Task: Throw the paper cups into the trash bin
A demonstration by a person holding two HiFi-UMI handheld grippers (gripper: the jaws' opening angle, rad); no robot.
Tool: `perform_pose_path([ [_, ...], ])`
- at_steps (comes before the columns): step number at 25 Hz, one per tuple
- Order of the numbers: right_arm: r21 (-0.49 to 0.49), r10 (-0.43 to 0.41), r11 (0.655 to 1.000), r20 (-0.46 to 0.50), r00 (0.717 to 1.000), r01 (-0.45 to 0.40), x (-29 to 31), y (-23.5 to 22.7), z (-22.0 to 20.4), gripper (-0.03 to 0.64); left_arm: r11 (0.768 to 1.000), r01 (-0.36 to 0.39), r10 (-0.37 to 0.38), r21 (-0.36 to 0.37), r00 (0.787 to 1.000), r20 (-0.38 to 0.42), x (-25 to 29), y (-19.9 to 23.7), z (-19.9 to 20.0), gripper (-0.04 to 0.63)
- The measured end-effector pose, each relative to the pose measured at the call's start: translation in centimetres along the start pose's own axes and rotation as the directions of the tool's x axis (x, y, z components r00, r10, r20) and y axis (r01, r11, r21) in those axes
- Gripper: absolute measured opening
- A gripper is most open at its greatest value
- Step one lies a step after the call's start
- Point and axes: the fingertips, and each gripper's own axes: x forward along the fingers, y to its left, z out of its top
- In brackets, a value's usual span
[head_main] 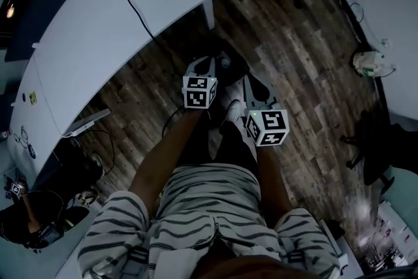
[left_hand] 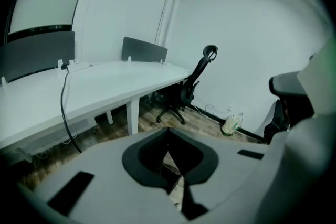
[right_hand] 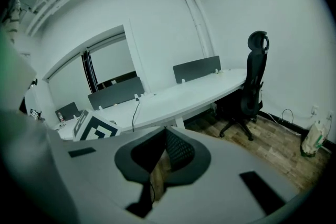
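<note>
The left gripper [left_hand: 170,161] is holding its jaws pressed together with nothing between them; only a sliver of wooden floor [head_main: 307,75] is showing below the pads. The right gripper [right_hand: 164,153] is looking the same, its pads meeting at the tips and pinching nothing. In the head view both are hanging side by side in front of the person's striped shorts [head_main: 209,206], angled downward and out over the floor, well short of the desk [head_main: 130,3].

Further out, the long white desk is lying bare apart from a black cable [head_main: 134,10] trailing off its edge. An office chair [right_hand: 252,86] is standing at the far end, and a pale bag-like thing [head_main: 369,62] is sitting by the wall; what it is cannot be made out.

No paper cups and no trash bin are showing in any view, so neither can be placed. Judging from this, the task is sitting at a searching stage, with both tools empty. The next move is calling for turning the view until a cup comes into sight, then spreading one pair of jaws before reaching, since shut jaws cannot take a cup.
</note>
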Motion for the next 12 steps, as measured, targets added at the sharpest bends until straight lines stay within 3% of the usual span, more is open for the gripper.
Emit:
perform_pose_path([
  [12,-0.057,0.104,0.993,0.069,0.992,-0.1,-0.8,4.2,5.2,0.017,0.999,-0.046,0.049,-0.02,0.984,0.169,-8.7,0.0,6.8,0.023],
])
